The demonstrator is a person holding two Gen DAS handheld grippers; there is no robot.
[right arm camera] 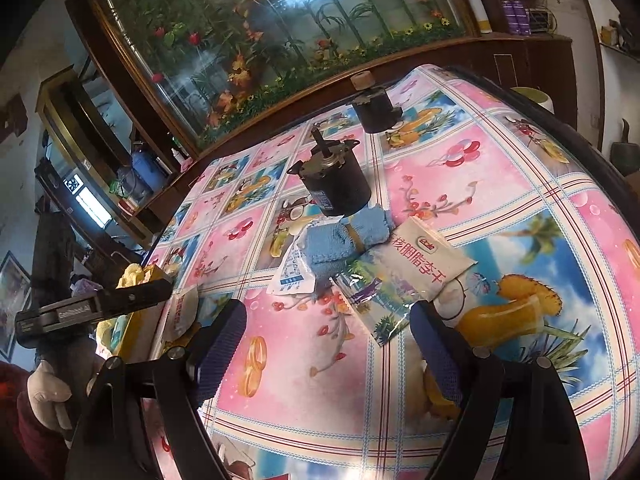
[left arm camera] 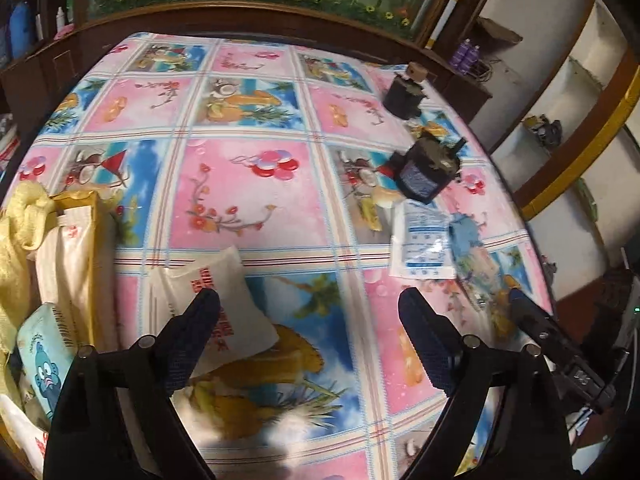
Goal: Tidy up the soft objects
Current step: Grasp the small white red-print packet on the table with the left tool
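Observation:
My left gripper (left arm camera: 312,320) is open and low over the patterned tablecloth (left arm camera: 248,184). Its left finger overlaps a white packet with red print (left arm camera: 228,300) lying flat. A yellow box (left arm camera: 80,232) at the left edge holds a yellow cloth (left arm camera: 20,224) and several packets. My right gripper (right arm camera: 328,332) is open too, nothing between its fingers. Just beyond it lie a clear-and-white snack packet (right arm camera: 412,276), a blue knitted cloth (right arm camera: 344,236) and a small blue-and-white packet (right arm camera: 294,268). The same small packet (left arm camera: 420,244) and blue cloth (left arm camera: 466,236) show in the left wrist view.
Two black motors stand on the table: one (right arm camera: 336,184) right behind the blue cloth, another (right arm camera: 376,112) farther back. A wooden-framed glass cabinet (right arm camera: 280,40) runs along the far edge. A gloved hand (right arm camera: 48,396) holds the left gripper's body (right arm camera: 92,308). Shelves (left arm camera: 560,120) stand right.

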